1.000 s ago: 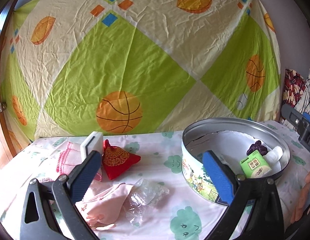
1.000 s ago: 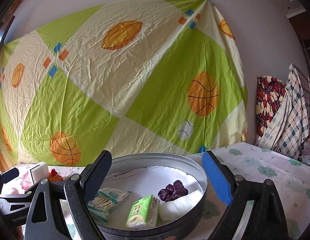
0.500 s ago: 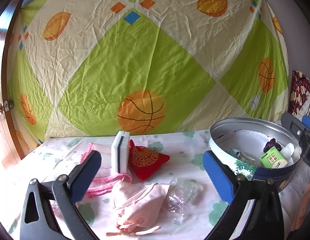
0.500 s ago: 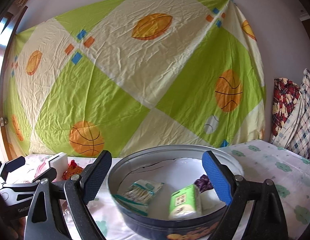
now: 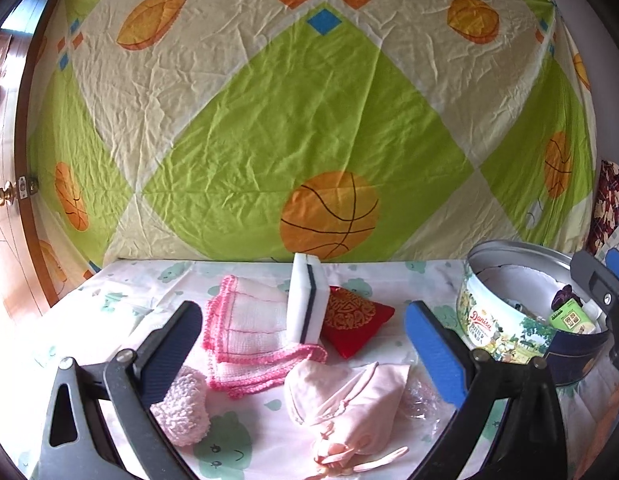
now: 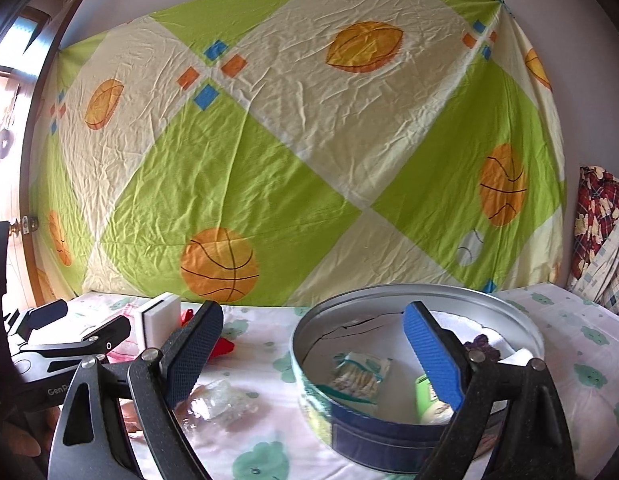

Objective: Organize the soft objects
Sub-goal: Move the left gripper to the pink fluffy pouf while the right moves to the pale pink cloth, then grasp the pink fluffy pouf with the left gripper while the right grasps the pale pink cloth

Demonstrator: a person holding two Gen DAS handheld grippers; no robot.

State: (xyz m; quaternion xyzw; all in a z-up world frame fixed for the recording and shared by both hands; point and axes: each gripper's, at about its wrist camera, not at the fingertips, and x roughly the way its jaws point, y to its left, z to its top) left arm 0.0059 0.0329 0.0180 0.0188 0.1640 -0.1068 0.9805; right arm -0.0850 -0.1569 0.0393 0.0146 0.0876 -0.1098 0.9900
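Left hand-held gripper [image 5: 305, 344] hovers level, wide open and empty, over pink pouch [image 5: 345, 400]; right hand-held gripper [image 6: 313, 356] likewise

Basketball-print sheet [image 5: 309, 128] on wall, wooden door [image 5: 9, 200] left, daylight

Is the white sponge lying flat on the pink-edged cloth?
No, the white sponge stands upright on its edge on the pink-edged cloth.

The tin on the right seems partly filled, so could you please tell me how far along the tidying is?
Done: the tin holds a swab pack, a green packet and a purple item. In hand: nothing; both the left gripper and the right gripper are open. Left: cloth, sponge, red sachet, pink pouch, fuzzy item.
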